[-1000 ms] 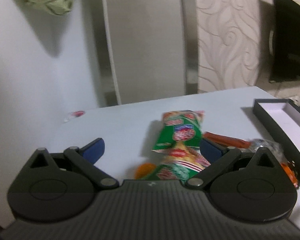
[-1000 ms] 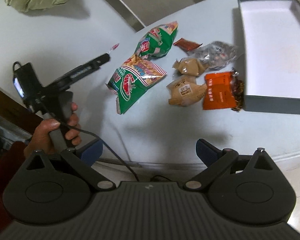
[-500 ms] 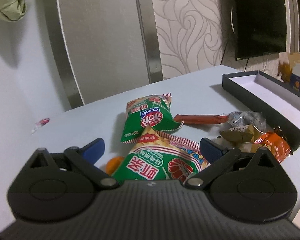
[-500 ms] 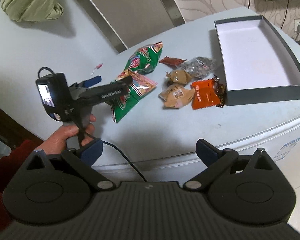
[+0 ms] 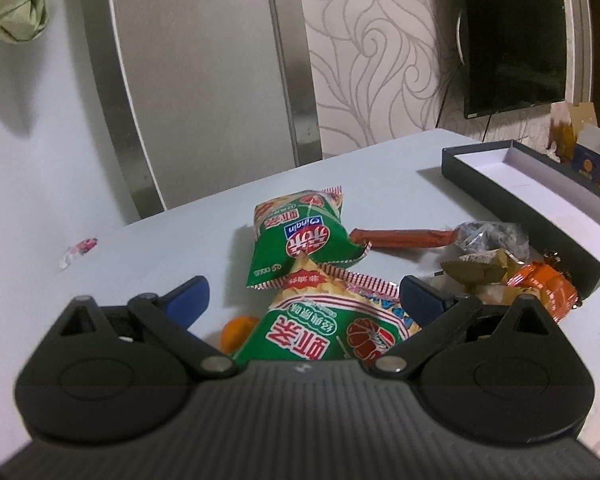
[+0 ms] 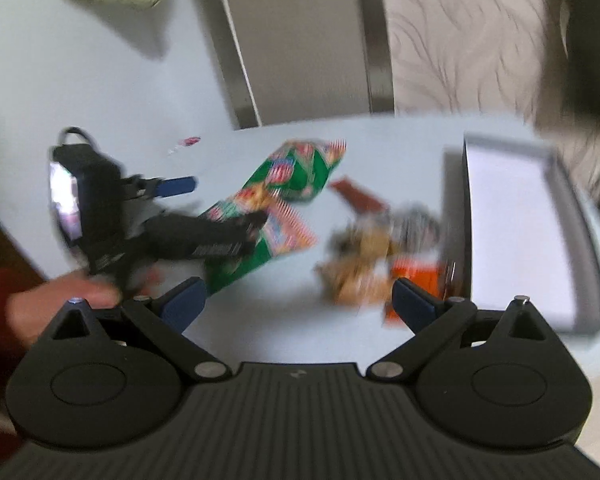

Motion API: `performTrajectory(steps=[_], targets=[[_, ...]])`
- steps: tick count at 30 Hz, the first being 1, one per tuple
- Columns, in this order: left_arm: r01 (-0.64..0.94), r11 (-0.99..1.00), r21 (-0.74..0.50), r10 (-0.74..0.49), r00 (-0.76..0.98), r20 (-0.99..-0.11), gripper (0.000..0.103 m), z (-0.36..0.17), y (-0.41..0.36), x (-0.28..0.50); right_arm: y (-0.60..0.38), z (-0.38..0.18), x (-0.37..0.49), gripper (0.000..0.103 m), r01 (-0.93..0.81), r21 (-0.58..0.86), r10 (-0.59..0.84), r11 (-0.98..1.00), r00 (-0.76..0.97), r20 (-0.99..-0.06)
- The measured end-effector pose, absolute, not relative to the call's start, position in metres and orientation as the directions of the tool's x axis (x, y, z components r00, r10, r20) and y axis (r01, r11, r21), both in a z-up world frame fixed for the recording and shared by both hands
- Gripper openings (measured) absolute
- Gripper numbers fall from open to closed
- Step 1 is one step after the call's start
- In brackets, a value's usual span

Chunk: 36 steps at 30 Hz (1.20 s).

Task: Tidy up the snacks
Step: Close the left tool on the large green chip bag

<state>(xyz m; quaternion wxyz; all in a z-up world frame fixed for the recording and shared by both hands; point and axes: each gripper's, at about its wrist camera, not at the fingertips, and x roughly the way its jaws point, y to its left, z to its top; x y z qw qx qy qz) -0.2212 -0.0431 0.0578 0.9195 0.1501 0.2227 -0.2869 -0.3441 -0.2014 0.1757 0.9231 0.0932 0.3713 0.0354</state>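
**Kid:** What is on the far left of the bench (image 5: pixel 380 168)?

**Helper:** A small candy wrapper (image 5: pixel 79 250). Next comes a little orange ball (image 5: pixel 236 330). Then your left tool (image 5: pixel 302 300), spread wide and holding nothing.

**Kid:** What is under it?

**Helper:** The near green shrimp chip bag (image 5: pixel 320 332). A second green chip bag (image 5: pixel 300 240) sits just behind, touching it. Come down straight, pinch the near bag only, and squeeze softly.

**Kid:** And to the right?

**Helper:** A red stick pack (image 5: pixel 404 238), small snacks, then the empty dark box (image 5: pixel 496 186). Your right tool (image 6: pixel 298 304) is spread wide too, empty.
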Motion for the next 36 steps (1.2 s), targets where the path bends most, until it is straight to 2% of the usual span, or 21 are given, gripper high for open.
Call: performTrajectory(steps=[1,4,16,22,31,36], targets=[[0.594,0.791,0.147,-0.462,0.737,-0.493,0.103,0.059,-0.042,-0.222,-0.199,0.177,-0.334,0.101,0.006,0.185,0.123,0.983,0.726,-0.677],[0.596,0.791,0.140,-0.471,0.738,-0.483,0.103,0.065,-0.039,-0.225,-0.202,0.175,-0.322,0.101,0.032,0.271,0.158,0.962,0.743,-0.650],[0.610,0.781,0.134,-0.480,0.723,-0.496,0.103,0.060,-0.041,-0.232,-0.182,0.151,-0.326,0.100,-0.022,0.256,0.191,0.966,0.726,-0.660],[0.615,0.771,0.168,-0.467,0.724,-0.507,0.103,0.048,-0.043,-0.230,-0.186,0.148,-0.329,0.089,-0.031,0.289,0.222,0.957,0.720,-0.657],[0.629,0.755,0.185,-0.448,0.701,-0.555,0.103,0.027,-0.046,-0.227,-0.198,0.137,-0.328,0.085,-0.003,0.275,0.199,0.961,0.697,-0.688],[0.657,0.726,0.205,-0.467,0.689,-0.554,0.103,0.028,-0.055,-0.233,-0.206,0.129,-0.319,0.081,0.007,0.252,0.180,0.968,0.681,-0.710]])
